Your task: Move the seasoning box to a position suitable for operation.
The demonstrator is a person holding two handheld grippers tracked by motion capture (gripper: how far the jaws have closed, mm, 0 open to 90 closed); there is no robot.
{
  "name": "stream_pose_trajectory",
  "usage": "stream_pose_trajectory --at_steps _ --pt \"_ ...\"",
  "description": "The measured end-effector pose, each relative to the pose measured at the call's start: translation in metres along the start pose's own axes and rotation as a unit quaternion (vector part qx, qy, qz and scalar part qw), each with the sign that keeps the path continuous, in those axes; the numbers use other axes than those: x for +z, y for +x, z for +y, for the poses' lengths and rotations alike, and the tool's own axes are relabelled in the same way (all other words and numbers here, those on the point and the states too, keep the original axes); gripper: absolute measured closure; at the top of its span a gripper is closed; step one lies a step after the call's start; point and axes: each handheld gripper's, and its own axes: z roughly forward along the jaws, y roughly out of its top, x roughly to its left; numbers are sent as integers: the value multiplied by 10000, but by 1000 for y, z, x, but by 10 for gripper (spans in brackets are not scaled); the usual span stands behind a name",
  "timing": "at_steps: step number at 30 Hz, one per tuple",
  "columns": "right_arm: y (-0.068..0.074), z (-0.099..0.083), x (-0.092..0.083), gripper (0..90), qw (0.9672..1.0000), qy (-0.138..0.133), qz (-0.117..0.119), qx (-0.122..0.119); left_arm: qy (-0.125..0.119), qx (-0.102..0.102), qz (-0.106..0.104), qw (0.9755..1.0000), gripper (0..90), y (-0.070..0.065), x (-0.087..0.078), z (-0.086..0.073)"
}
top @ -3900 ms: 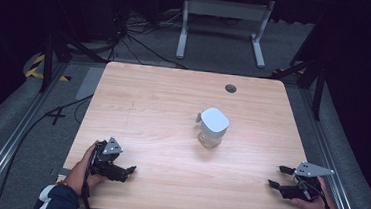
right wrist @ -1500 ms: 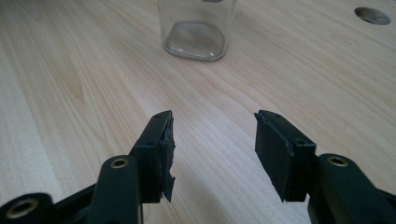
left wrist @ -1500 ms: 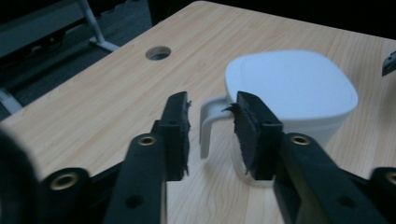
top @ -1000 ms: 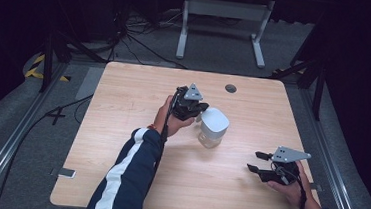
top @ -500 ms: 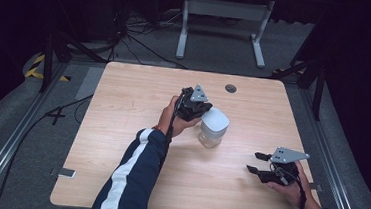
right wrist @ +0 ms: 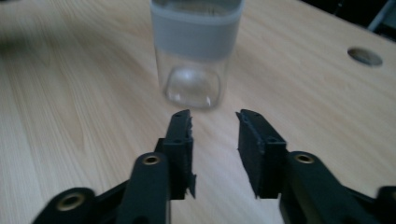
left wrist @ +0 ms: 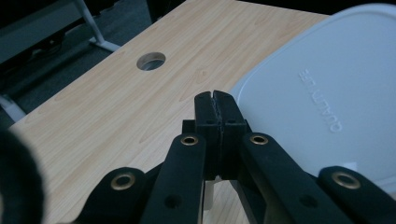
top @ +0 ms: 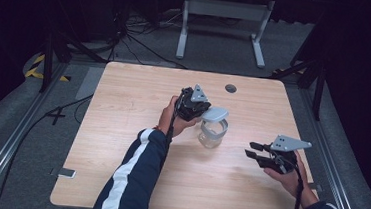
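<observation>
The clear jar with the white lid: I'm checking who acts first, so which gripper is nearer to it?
Left. The left gripper is shut at the edge of the jar's lid. The right gripper is apart from the jar, jaws parted and aimed at it across bare table.

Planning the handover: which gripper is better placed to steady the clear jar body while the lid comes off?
Right: the right gripper faces the jar with nothing between its parted jaws, while the left gripper is shut at the lid.

The jar [top: 211,134] is set upright on the bench [top: 121,129], near its middle. The lid [top: 215,114] is tilted over the jar's mouth. The cable hole [top: 231,88] is found behind the jar, near the far edge.
</observation>
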Motion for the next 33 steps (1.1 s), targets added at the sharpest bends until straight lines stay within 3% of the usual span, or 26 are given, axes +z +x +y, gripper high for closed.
stream_pose_trajectory --at_steps 6,12,15,18,24,30,33 --pt "9 45 25 834 9995 -164 22 -251 -17 184 -2 9998 897 -6 1 7" --pt "20 64 48 889 9993 -30 135 -350 89 333 62 9994 897 -9 3 11" --pt "23 64 47 890 9991 -9 193 -376 289 449 97 9985 898 -10 7 8" --pt "24 62 44 890 9989 39 202 -425 -50 347 54 9994 898 -10 -1 10" --pt "24 58 46 886 9986 141 238 -440 -201 400 -82 9990 896 -13 -12 17" --pt "25 58 47 880 9985 224 230 -446 18 442 -170 9989 897 -15 -6 9" --pt "26 57 49 877 9983 248 243 -460 -24 361 -171 9992 897 -13 -6 7"
